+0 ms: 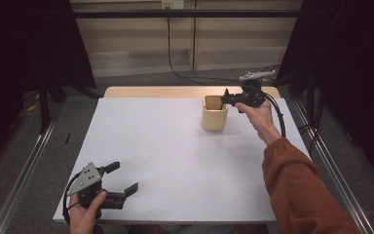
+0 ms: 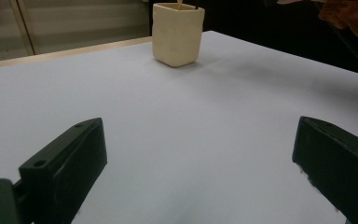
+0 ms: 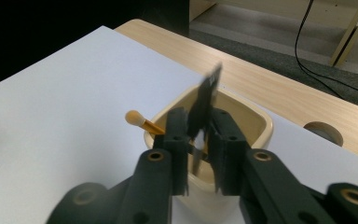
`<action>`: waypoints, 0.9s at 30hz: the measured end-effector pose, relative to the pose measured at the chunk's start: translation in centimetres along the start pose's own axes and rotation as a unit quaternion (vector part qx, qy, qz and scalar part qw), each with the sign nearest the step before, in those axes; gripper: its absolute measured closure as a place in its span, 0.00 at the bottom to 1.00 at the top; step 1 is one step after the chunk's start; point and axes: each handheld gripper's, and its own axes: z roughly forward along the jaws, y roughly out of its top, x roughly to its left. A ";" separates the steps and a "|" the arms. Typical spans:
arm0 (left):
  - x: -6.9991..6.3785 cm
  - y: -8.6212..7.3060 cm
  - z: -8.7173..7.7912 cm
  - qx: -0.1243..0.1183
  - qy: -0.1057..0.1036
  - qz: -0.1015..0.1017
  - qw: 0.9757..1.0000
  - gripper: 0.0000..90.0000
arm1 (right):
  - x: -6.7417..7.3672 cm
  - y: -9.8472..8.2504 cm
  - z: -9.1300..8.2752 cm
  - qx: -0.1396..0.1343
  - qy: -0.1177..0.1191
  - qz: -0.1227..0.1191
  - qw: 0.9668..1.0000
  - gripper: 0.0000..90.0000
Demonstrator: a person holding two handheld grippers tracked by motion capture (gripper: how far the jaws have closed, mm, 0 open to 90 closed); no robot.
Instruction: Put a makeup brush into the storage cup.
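Observation:
A cream square cup (image 1: 214, 114) (image 2: 177, 35) (image 3: 256, 121) stands on the white sheet at the far right of the table. My right gripper (image 1: 226, 96) (image 3: 198, 114) hovers just above its mouth, pointing left. A thin black utensil (image 3: 205, 100) stands tilted between its jaws, lower end inside the cup. The utensil is blurred while the jaws are sharp, and the jaws stand slightly apart, so it looks loose. An orange stick with a round pale tip (image 3: 137, 120) leans out over the cup's rim. My left gripper (image 1: 122, 178) (image 2: 196, 140) rests near the front left edge, wide open and empty.
The white sheet (image 1: 165, 146) covers most of the table, with a bare wooden strip (image 1: 151, 91) along the far edge and a round hole (image 3: 324, 133) in it. Metal rails (image 1: 24, 170) run along both sides. A black cable (image 1: 175, 68) lies on the floor beyond.

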 end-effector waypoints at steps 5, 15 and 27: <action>0.1 -0.1 0.0 0.001 0.003 -0.004 1.000 0.03 | -0.3 -0.5 -0.4 -0.010 0.009 -0.002 1.000 0.64; 0.0 0.0 0.1 0.001 0.003 -0.002 1.000 0.03 | -0.3 -1.1 -0.7 -0.030 0.013 0.001 0.999 0.32; 0.4 0.1 0.5 0.001 0.009 -0.010 1.000 0.03 | -0.4 -1.2 -0.6 -0.045 0.019 0.000 0.999 0.14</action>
